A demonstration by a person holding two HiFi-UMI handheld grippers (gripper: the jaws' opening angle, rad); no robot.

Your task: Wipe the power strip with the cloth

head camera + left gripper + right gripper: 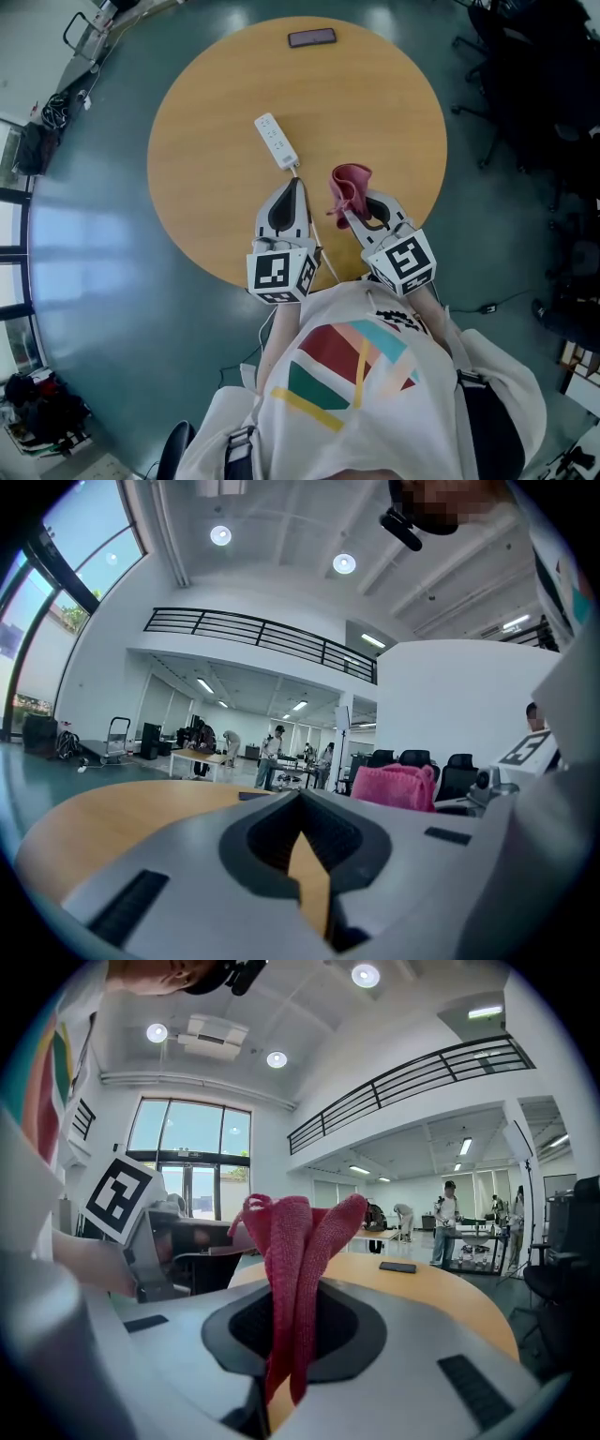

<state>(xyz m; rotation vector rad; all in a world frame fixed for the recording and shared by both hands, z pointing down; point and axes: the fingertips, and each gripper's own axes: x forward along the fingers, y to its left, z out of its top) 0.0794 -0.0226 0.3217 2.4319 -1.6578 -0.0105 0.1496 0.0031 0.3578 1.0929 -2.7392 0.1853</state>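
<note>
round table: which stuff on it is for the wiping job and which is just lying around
For the job:
- power strip, white, lying on the table
- cloth, pink, pinched in the right gripper
- left gripper, shut and empty, near the strip's cord end

Just lying about:
- phone, dark, at the table's far edge

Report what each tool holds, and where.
Right tool: the pink cloth, pinched at a bunched fold. Left tool: shut, nothing held.

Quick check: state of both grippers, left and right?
Left gripper: closed, nothing between its jaws.
Right gripper: closed on the red cloth.
</note>
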